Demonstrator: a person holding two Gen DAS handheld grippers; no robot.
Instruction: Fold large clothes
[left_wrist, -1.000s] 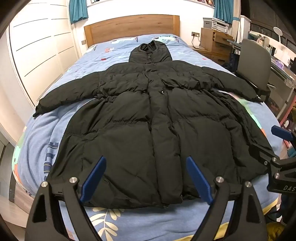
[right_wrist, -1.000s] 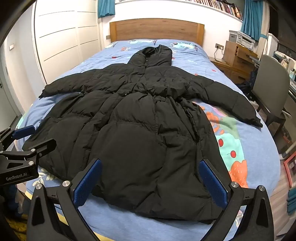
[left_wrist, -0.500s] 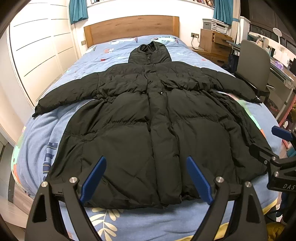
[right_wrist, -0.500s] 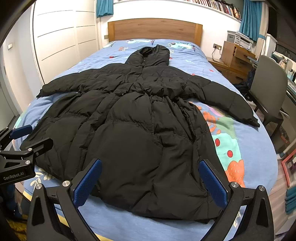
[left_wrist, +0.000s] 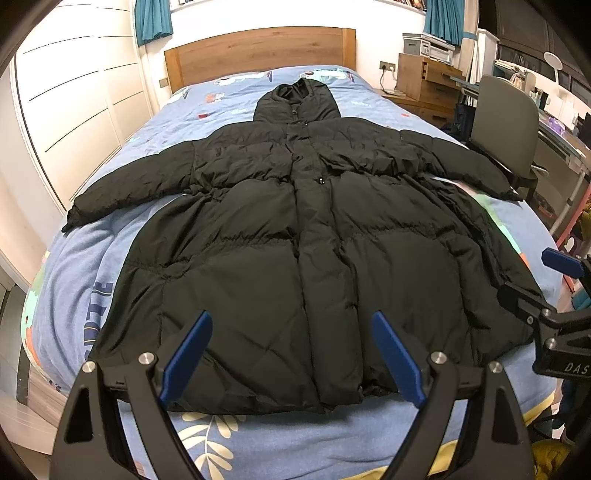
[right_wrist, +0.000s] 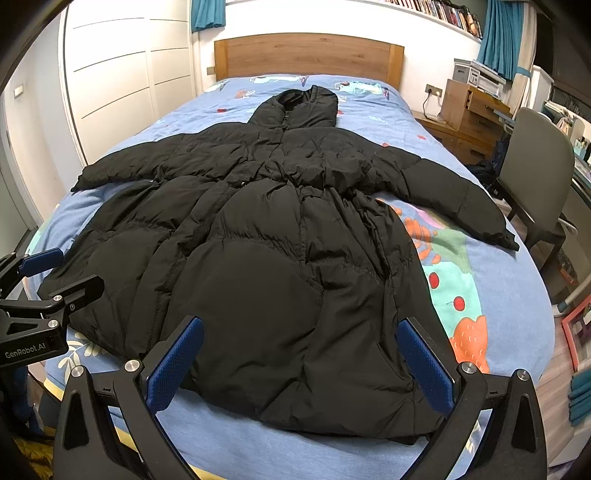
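Note:
A long black hooded puffer coat lies flat and face up on the bed, sleeves spread out to both sides, hood toward the headboard, hem toward me. It also shows in the right wrist view. My left gripper is open and empty, held above the hem near the coat's middle. My right gripper is open and empty, above the hem's right part. Each gripper shows at the edge of the other's view: the right one and the left one.
The bed has a blue patterned cover and a wooden headboard. White wardrobe doors stand on the left. A grey chair, a wooden cabinet and a desk stand on the right.
Both grippers have shifted slightly, the views drifting a little closer to the coat. The coat has not moved and both grippers stay open.

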